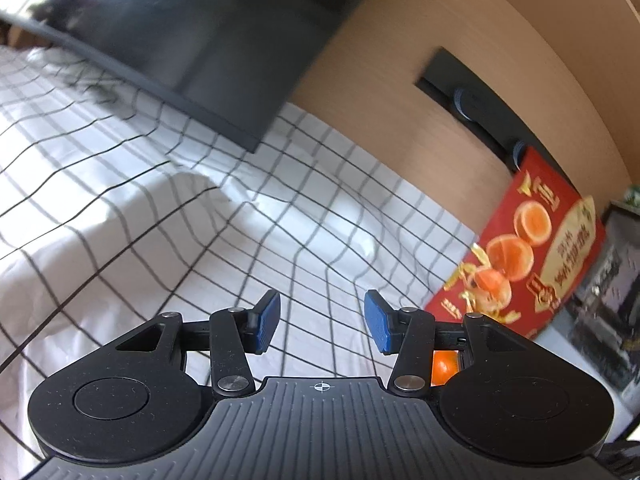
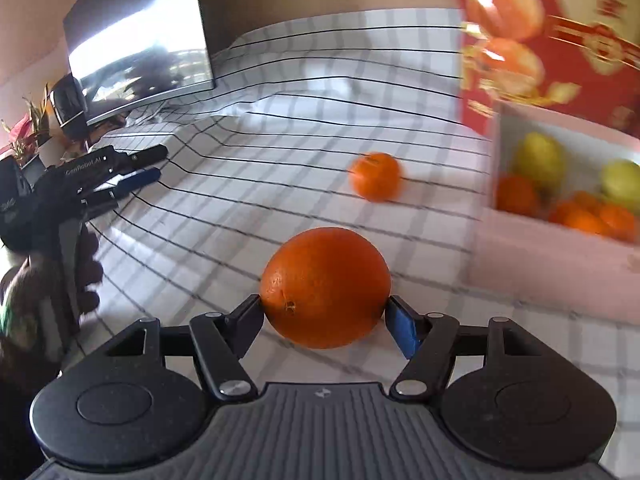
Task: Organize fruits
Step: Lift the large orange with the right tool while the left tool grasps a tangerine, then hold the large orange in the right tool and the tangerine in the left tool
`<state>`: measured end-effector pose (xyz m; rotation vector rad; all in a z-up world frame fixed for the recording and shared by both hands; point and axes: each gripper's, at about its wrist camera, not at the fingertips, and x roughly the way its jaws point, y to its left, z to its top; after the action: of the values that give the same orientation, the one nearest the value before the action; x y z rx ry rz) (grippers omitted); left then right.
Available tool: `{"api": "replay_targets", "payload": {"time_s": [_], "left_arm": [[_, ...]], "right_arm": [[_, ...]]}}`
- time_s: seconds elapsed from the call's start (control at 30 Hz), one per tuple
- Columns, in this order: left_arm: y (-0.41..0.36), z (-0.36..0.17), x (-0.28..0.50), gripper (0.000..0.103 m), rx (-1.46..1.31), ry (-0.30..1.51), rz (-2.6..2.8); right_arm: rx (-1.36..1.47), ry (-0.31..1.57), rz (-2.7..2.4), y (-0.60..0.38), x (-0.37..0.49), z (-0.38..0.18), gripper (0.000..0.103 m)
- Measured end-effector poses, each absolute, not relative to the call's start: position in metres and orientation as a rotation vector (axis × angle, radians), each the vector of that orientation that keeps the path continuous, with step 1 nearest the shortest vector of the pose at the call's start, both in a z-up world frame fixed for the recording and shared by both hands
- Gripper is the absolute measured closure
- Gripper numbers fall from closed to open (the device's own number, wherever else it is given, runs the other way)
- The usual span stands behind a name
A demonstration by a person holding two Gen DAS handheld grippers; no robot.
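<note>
Box (image 2: 520,252) already held lemons and small oranges. Right gripper (image 2: 324,312) clamped a large orange (image 2: 325,286) above the checked cloth (image 2: 240,208), near the box; roundish, stem scar facing the camera. One mandarin (image 2: 375,176) lay loose. Left gripper (image 1: 322,320) gaped, empty.
</note>
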<state>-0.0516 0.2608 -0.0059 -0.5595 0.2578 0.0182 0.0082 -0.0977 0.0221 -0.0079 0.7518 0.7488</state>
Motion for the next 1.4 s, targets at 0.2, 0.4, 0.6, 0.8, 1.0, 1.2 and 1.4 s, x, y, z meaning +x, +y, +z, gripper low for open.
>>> {"api": "replay_targets", "payload": {"time_s": [0.2, 0.4, 0.6, 0.8, 1.0, 1.2, 1.4], "left_arm": [[0.226, 0.002, -0.030, 0.052, -0.517, 0.351, -0.102], [0.168, 0.021, 0.013, 0.052, -0.371, 0.472, -0.159], [0.128, 0.027, 0.055, 0.052, -0.251, 0.518, -0.166], [0.107, 0.032, 0.091, 0.052, -0.206, 0.558, -0.163], [0.086, 0.030, 0.117, 0.052, -0.115, 0.640, -0.133], [0.083, 0.021, 0.117, 0.050, -0.059, 0.699, -0.144], [0.081, 0.017, 0.118, 0.049, -0.060, 0.709, -0.142]], "right_arm": [[0.088, 0.756, 0.765, -0.153, 0.002, 0.005, 0.032], [0.021, 0.620, 0.713, -0.151, -0.008, 0.002, 0.017], [-0.004, 0.648, 0.746, -0.136, -0.008, -0.012, 0.015], [-0.033, 0.654, 0.745, -0.129, -0.008, -0.014, 0.013], [0.001, 0.657, 0.739, -0.133, -0.007, -0.015, 0.012], [0.018, 0.649, 0.735, -0.137, -0.008, -0.016, 0.012], [0.035, 0.669, 0.736, -0.137, -0.005, -0.018, 0.010]]}}
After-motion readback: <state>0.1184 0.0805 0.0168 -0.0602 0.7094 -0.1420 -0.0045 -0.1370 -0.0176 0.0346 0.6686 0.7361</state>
